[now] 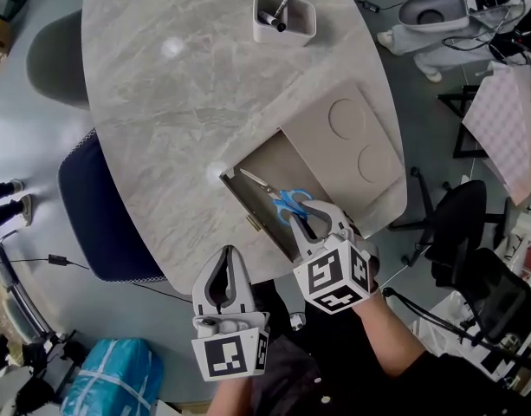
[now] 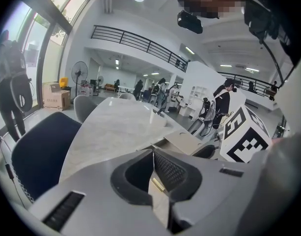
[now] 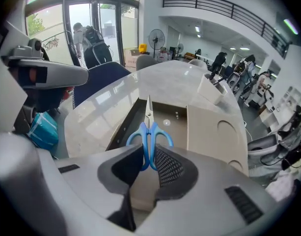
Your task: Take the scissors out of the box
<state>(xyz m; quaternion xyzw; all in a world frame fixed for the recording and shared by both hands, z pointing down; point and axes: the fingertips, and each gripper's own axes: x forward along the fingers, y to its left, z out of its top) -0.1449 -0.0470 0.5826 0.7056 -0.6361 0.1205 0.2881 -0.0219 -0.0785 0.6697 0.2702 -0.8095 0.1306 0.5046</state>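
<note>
The left gripper [image 1: 225,276], jaws together on nothing, hangs just off the table's [image 1: 187,102] near edge. Beside it the right gripper [image 3: 149,154] clamps the scissors' [image 3: 149,132] blue handles. The blades point away over the open box [image 1: 274,167], seemingly clear of its floor. A white tray [image 1: 284,17] sits near the far edge.

In the head view the box [image 1: 267,170] sits at the lower right edge of the table [image 1: 178,128], scissors [image 1: 279,198] over its open part (handles between the jaws of the right gripper [image 1: 310,224]). A tray [image 1: 287,35] holding a pen [image 1: 287,3] stands at top centre, a chair [image 1: 100,219] at left.
</note>
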